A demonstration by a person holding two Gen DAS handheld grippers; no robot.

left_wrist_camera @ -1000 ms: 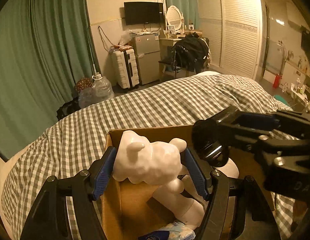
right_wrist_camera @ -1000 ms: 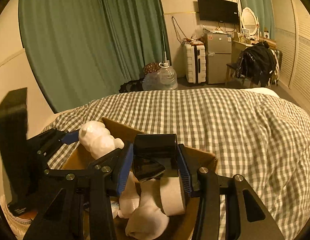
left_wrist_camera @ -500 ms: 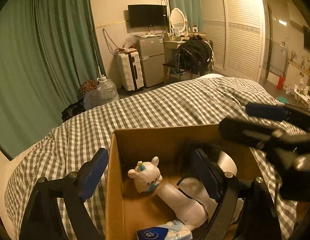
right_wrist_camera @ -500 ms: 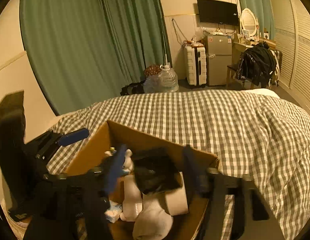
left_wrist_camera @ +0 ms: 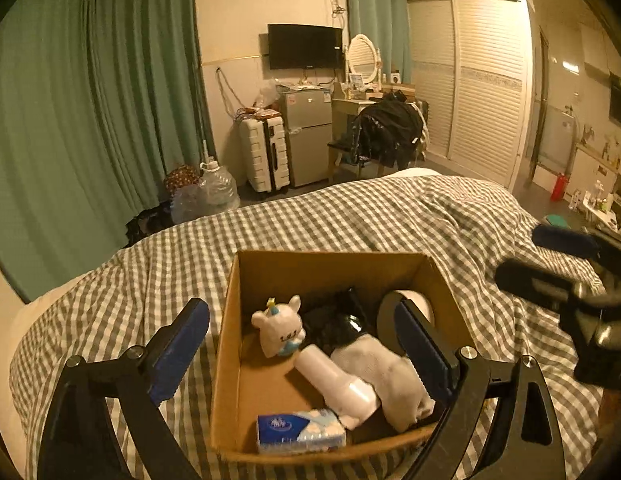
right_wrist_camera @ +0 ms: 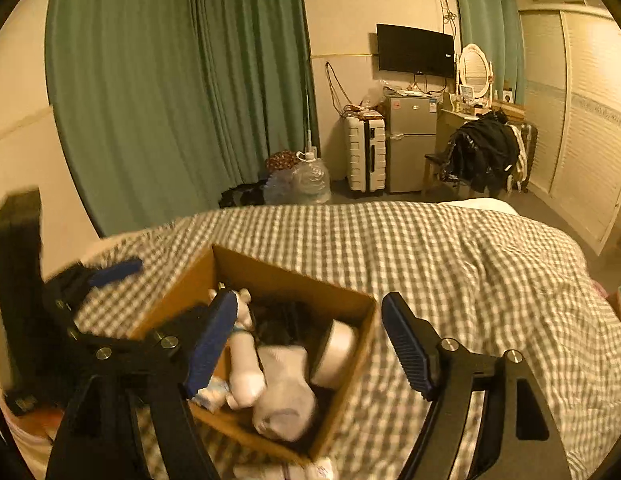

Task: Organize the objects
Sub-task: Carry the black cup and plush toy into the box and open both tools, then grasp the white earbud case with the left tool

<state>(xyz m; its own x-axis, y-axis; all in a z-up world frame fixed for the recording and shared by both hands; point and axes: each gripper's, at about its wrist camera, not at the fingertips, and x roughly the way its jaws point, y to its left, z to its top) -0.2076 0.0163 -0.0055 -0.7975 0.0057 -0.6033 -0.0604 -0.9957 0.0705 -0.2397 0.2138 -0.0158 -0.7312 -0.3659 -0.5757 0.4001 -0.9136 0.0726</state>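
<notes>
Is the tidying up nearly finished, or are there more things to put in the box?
Nearly finished, it seems. The cardboard box on the bed already holds a toy bear, a white bottle, a sock, a tissue pack, something black and a tape roll. The left gripper and right gripper are open and hold nothing. Something pale lies outside, at the box's near corner; it may go in next.

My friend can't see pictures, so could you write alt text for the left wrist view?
An open cardboard box on a checked bedspread holds a white toy bear, a white bottle, a sock, a tissue pack and a dark object. The open left gripper frames it, empty.
</notes>
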